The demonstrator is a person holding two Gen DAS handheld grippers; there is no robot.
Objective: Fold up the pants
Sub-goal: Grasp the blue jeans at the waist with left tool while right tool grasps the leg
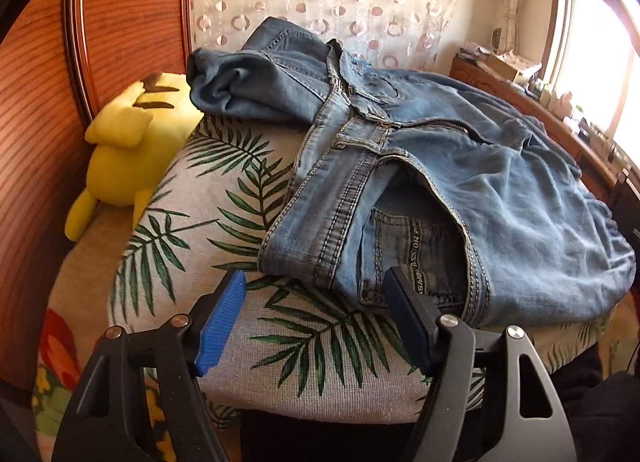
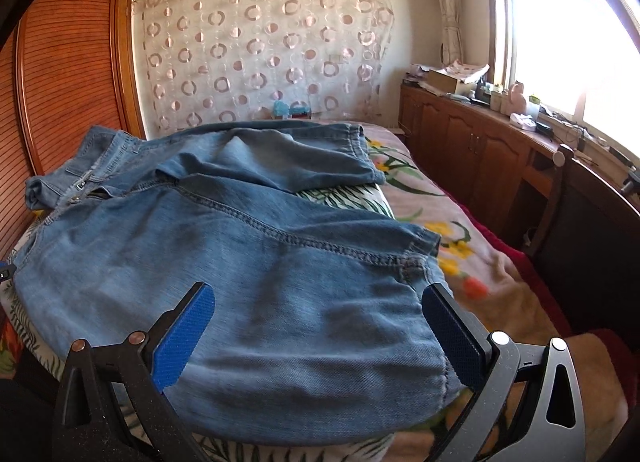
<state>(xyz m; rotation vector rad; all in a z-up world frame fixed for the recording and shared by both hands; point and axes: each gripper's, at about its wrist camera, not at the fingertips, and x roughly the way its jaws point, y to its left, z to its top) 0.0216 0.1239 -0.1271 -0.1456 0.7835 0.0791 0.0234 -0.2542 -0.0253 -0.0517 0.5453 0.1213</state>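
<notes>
left wrist view: we see the left gripper [image 1: 316, 282] parted, its fingers straddling the waistband corner of the jeans [image 1: 460, 166] at the leaf-print cushion [image 1: 224, 222] near edge, nothing pinched, poised to grasp. right wrist view: the right gripper [image 2: 318, 298] gapes over a leg; the jeans' long axis runs along that edge, waist left.

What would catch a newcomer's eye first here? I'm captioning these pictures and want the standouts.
The light blue jeans dominate, spread over a leaf-print cushion on the bed, waistband toward the left tongs, whose blue pads stand open at the waistband's corner. Next, a bright yellow plush toy lies against the wooden louvred wardrobe. The right tongs stand open over a pant leg.
</notes>
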